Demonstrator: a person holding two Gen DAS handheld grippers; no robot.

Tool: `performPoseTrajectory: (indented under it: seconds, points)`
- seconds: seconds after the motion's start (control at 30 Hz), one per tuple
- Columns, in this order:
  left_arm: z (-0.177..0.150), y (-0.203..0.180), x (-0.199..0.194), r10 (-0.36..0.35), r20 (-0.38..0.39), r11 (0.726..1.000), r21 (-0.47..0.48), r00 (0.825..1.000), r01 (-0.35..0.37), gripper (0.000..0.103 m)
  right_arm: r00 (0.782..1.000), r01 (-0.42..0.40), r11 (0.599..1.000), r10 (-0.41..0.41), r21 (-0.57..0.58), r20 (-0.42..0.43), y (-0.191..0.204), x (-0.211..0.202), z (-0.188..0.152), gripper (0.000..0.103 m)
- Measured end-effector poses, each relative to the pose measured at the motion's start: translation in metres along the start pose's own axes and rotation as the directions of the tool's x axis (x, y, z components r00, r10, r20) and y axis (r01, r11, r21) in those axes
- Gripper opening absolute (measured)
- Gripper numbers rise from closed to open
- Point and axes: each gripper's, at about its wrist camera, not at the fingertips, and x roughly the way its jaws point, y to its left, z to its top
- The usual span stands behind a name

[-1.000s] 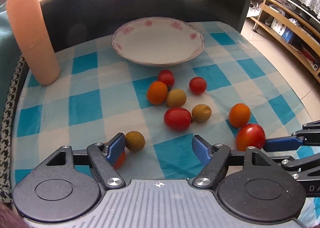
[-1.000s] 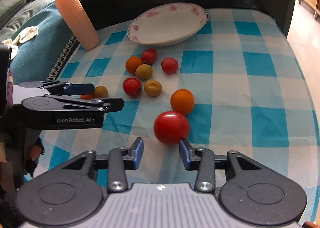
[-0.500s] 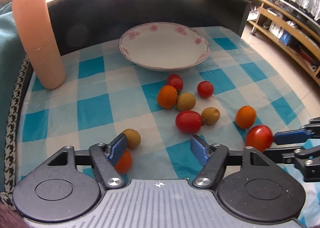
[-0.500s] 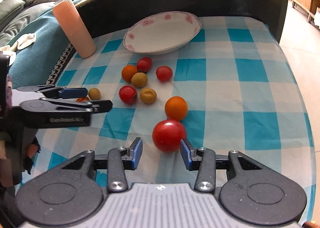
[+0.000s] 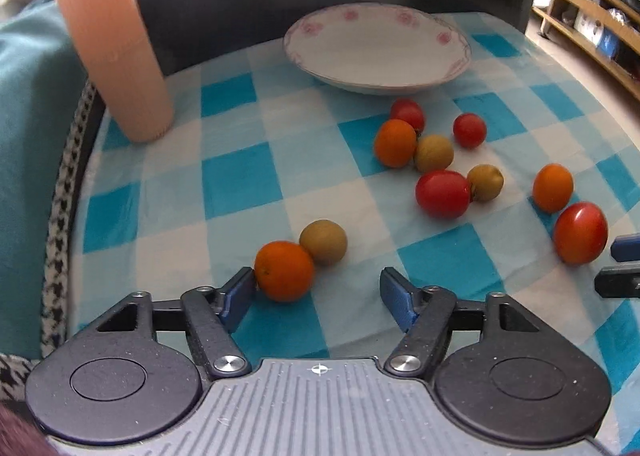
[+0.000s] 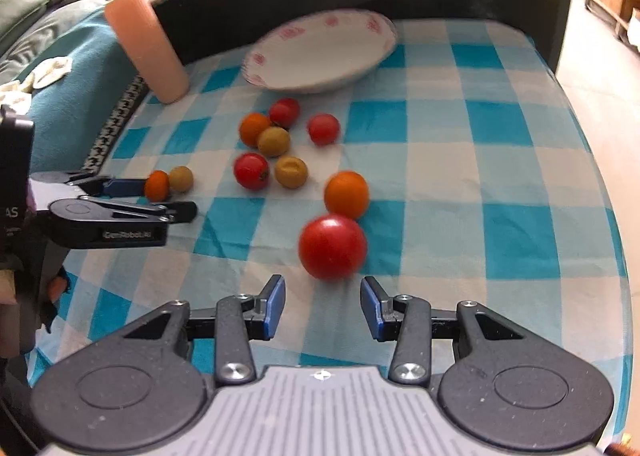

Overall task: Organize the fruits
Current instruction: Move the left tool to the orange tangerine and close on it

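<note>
Left gripper [image 5: 316, 288] closing, unclenched; small orange fruit [image 5: 285, 271] touching its left finger. Right gripper [image 6: 322, 306] released, big red tomato [image 6: 332, 247] just beyond its fingers.

A soft, matt cotton-like checked cloth [image 5: 248, 180] covers the surface. A glossy, smooth ceramic plate [image 5: 376, 44] rests on it. The large tomato [image 6: 332, 246] has shiny, taut skin; the small orange [image 5: 285, 270] looks finely dimpled, and the brown fruit [image 5: 323, 242] is dull. The left tool [image 5: 318, 292] is matt black plastic with metal rivets.
</note>
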Motion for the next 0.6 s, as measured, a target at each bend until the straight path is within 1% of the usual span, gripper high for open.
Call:
performPoseTrajectory:
  seconds: [0.07, 0.2, 0.27, 0.4, 0.5, 0.6]
  points:
    - [0.002, 0.003, 0.001, -0.022, -0.010, 0.999, -0.026, 1.000, 0.022, 0.069, 1.000, -0.010, 1.000, 0.011, 0.014, -0.009, -0.001, 0.002, 0.000, 0.057]
    - [0.003, 0.000, 0.002, -0.020, -0.009, 1.000, -0.019, 1.000, 0.020, 0.067, 1.000, -0.018, 1.000, 0.018, 0.008, 0.005, 0.006, 0.005, 0.005, 0.057]
    - [0.003, 0.000, 0.003, -0.024, -0.013, 0.999, -0.026, 1.000, 0.023, 0.066, 1.000, 0.003, 1.000, -0.003, 0.008, 0.018, 0.008, 0.005, 0.007, 0.057]
    - [0.004, -0.002, 0.002, -0.039, -0.021, 0.999, -0.033, 0.999, 0.039, 0.059, 0.999, 0.039, 0.999, -0.040, 0.030, 0.015, 0.005, 0.007, 0.011, 0.057]
    - [0.004, -0.004, 0.002, -0.033, -0.020, 0.999, -0.039, 0.999, 0.033, 0.058, 0.997, 0.071, 0.997, -0.071, 0.016, 0.034, 0.006, 0.009, 0.013, 0.057]
    - [0.004, -0.004, 0.002, -0.033, -0.017, 0.998, -0.047, 0.999, 0.032, 0.058, 0.998, 0.062, 0.998, -0.062, 0.018, 0.030, 0.007, 0.013, 0.019, 0.057]
